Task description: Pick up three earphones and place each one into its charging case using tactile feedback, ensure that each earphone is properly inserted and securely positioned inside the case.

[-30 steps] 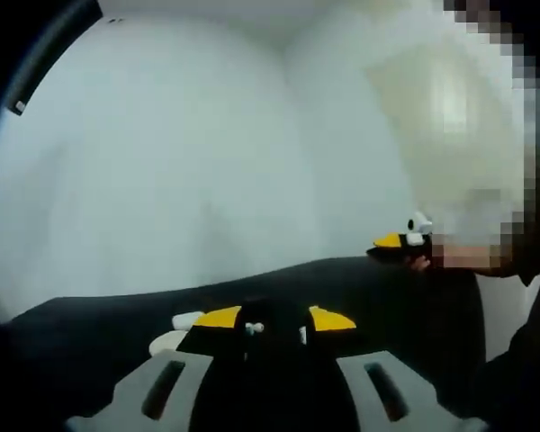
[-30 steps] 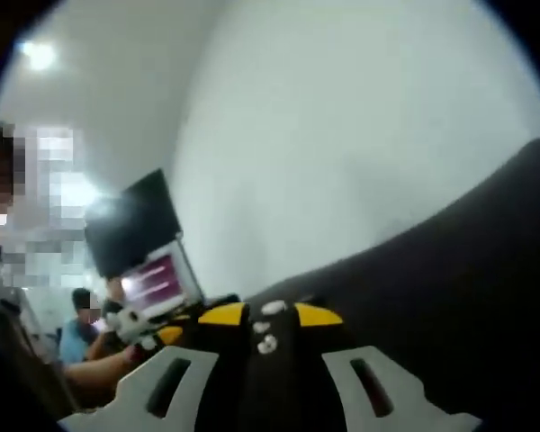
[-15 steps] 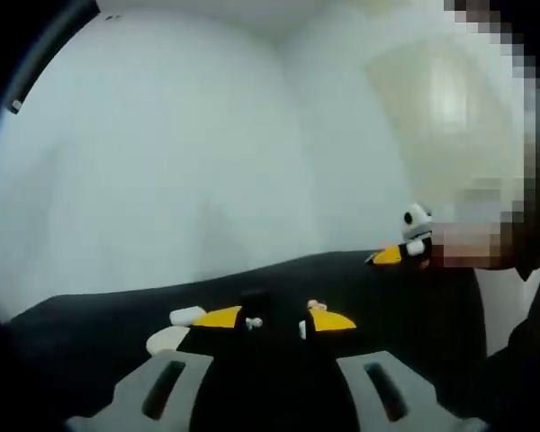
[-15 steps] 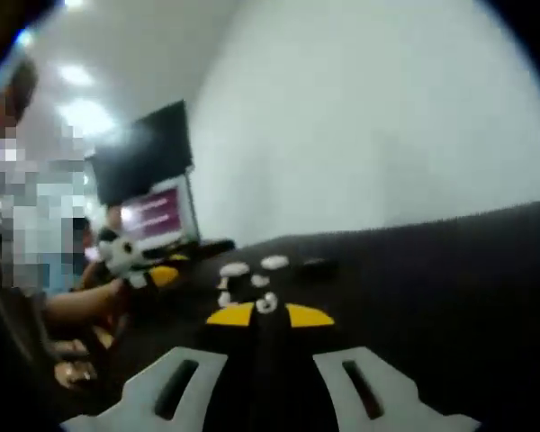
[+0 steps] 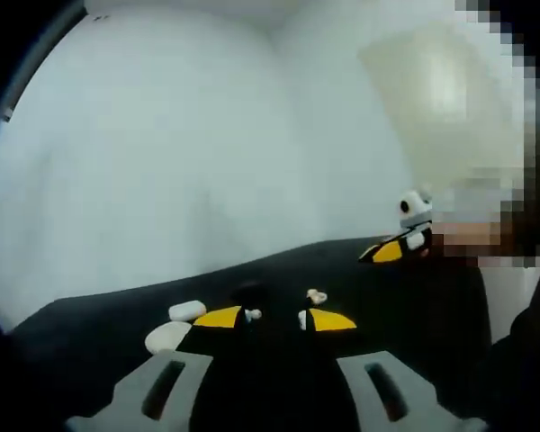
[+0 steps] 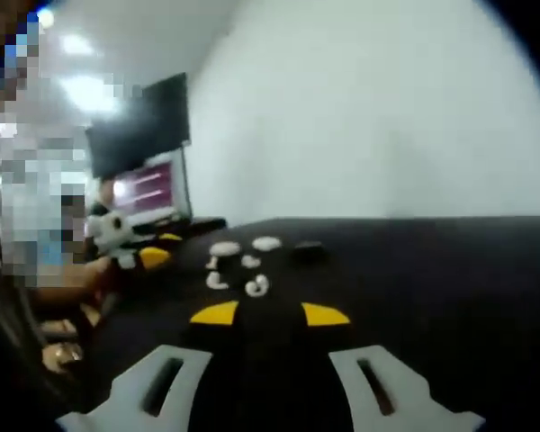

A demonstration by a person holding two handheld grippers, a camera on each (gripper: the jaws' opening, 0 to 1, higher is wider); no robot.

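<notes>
Both claws, the left claw (image 5: pixel 274 318) and the right claw (image 6: pixel 270 313), hang with jaws apart and empty over the black bench (image 6: pixel 450 270), likely getting ready to grab the small white earphones (image 6: pixel 256 286) lying at 12 o'clock beside two white cases (image 5: pixel 187 311).

Left claw (image 5: pixel 274 318): black jaws, yellow tips, pale grey slotted brackets at base. Right claw (image 6: pixel 270 313): same black, yellow, grey build.
</notes>
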